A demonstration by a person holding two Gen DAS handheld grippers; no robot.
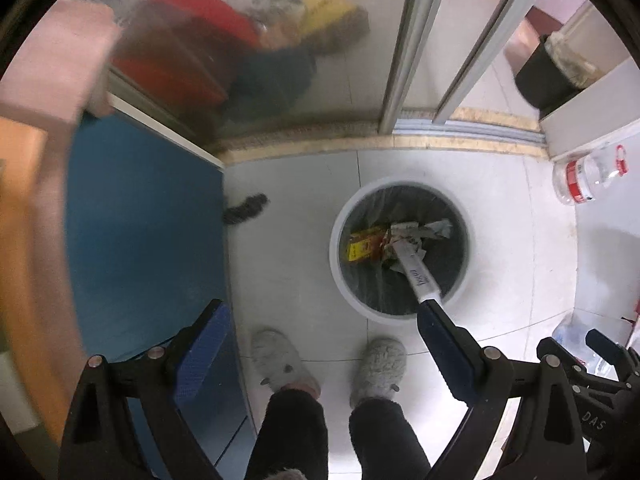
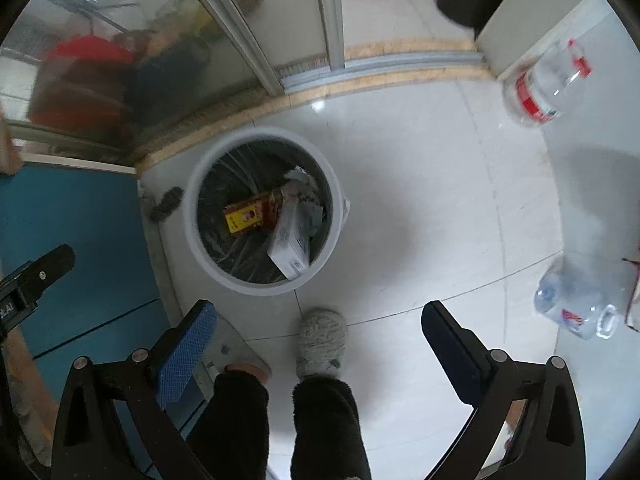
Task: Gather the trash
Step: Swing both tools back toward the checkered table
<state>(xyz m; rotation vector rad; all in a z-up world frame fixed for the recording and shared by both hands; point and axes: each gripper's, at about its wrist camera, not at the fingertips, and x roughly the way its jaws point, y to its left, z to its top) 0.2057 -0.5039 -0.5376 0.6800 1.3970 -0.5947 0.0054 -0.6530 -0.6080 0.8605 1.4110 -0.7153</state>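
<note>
Since both grippers are pointed down over the white bin [image 2: 262,210], the left gripper [image 1: 324,344] and right gripper [image 2: 320,340] are held spread and empty; the white box [image 2: 290,242] and crumpled paper [image 1: 420,232] lie inside, evidently dropped.

black tool [image 2: 320,344] frames, blue textured pads [image 2: 184,356], fuzzy grey slippers [image 2: 322,342], dark fleecy trousers [image 2: 328,428]
</note>
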